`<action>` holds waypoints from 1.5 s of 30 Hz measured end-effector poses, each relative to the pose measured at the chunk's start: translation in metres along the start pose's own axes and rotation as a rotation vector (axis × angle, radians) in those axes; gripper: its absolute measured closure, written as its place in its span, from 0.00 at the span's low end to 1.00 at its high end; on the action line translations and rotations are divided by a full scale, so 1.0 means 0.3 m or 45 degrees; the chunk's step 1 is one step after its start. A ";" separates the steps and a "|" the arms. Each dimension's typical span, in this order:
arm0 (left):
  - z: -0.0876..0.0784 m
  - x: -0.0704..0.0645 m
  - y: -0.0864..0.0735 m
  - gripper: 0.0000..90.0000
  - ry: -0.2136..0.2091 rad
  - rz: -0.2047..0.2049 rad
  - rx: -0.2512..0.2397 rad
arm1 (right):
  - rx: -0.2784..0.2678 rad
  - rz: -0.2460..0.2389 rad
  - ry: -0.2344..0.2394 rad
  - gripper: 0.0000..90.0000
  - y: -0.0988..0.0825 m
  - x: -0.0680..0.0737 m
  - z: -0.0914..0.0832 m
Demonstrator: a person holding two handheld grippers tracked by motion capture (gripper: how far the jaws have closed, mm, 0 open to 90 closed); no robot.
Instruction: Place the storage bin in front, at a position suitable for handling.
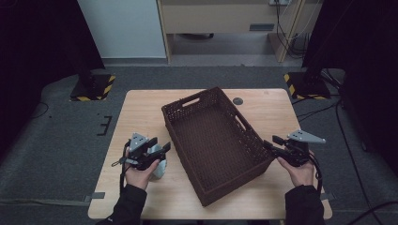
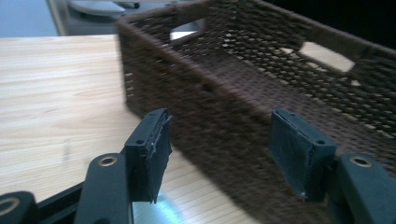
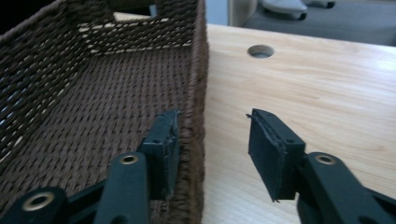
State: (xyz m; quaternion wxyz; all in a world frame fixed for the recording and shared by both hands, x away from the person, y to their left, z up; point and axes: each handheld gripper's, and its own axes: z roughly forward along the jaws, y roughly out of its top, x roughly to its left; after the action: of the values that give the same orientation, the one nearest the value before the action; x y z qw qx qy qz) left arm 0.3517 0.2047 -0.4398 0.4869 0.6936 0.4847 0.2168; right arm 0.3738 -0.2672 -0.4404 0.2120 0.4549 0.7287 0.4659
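High view: dark-brown woven basket [image 1: 213, 140], rectangular, handle cutouts, askew.

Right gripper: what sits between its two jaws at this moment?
In the right gripper view, the right gripper straddles the brown wicker basket's side wall: one jaw inside against the weave, the other outside over bare table, not touching.

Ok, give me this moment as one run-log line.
basket: empty, askew on table | right gripper: jaws astride right wall, not clamped | left gripper: open, beside left wall
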 end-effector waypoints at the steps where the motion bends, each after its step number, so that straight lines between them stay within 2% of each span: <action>1: 0.008 -0.026 0.001 0.43 -0.018 0.013 0.003 | 0.004 0.007 0.012 0.63 0.000 0.008 0.007; 2: 0.008 -0.026 0.001 0.43 -0.018 0.013 0.003 | 0.008 -0.004 0.017 0.63 0.000 0.010 0.010; 3: 0.017 -0.051 0.000 0.43 -0.036 0.024 0.009 | 0.011 -0.004 0.020 0.65 0.000 0.014 0.014; 5: 0.024 -0.069 -0.002 0.43 -0.042 0.049 0.018 | 0.036 -0.021 0.022 0.67 -0.002 0.019 0.025; 9: 0.032 -0.088 -0.005 0.44 -0.059 0.062 0.038 | 0.070 -0.043 0.012 0.70 -0.008 0.023 0.040; 13: 0.045 -0.106 -0.010 0.45 -0.087 0.067 0.051 | 0.115 -0.045 0.060 0.81 -0.015 0.030 0.047; 17: 0.054 -0.108 -0.011 0.45 -0.087 0.066 0.056 | 0.152 -0.083 0.038 0.81 -0.019 0.055 0.046; 20: 0.067 -0.108 -0.013 0.49 -0.082 0.071 0.072 | 0.154 -0.065 0.075 0.83 -0.038 0.079 0.025; 21: 0.067 -0.108 -0.013 0.50 -0.082 0.071 0.072 | 0.166 -0.078 0.087 0.82 -0.041 0.082 0.019; 23: 0.077 -0.105 -0.012 0.54 -0.087 0.062 0.076 | 0.164 -0.076 0.089 0.78 -0.040 0.086 0.017; 25: 0.088 -0.104 -0.010 0.55 -0.091 0.054 0.083 | 0.124 -0.078 0.082 0.75 -0.030 0.082 0.015; 26: 0.094 -0.106 -0.003 0.54 -0.070 0.083 0.088 | 0.083 -0.062 0.074 0.74 -0.014 0.076 0.018; 28: 0.097 -0.107 0.002 0.55 -0.056 0.100 0.091 | 0.069 -0.062 0.069 0.73 -0.007 0.072 0.022; 30: 0.111 -0.100 0.017 0.59 -0.030 0.121 0.102 | 0.080 -0.090 0.050 0.71 0.006 0.067 0.048; 32: 0.123 -0.093 0.025 0.60 -0.019 0.129 0.100 | 0.094 -0.094 0.060 0.70 0.014 0.066 0.064; 36: 0.138 -0.081 0.029 0.61 -0.013 0.133 0.090 | 0.087 -0.093 0.064 0.69 0.024 0.067 0.075; 39: 0.154 -0.072 0.037 0.62 0.000 0.133 0.087 | 0.070 -0.132 0.049 0.68 0.039 0.068 0.097; 44: 0.167 -0.062 0.044 0.63 0.010 0.135 0.086 | 0.067 -0.114 0.058 0.68 0.054 0.062 0.139; 45: 0.175 -0.058 0.046 0.62 0.013 0.131 0.102 | 0.073 -0.102 0.071 0.68 0.053 0.061 0.147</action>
State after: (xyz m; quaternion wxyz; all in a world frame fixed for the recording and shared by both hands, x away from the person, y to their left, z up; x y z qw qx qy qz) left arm 0.3910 0.1641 -0.4471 0.4444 0.7354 0.4592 0.2256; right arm 0.4045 -0.2274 -0.4455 0.1971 0.4181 0.7650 0.4485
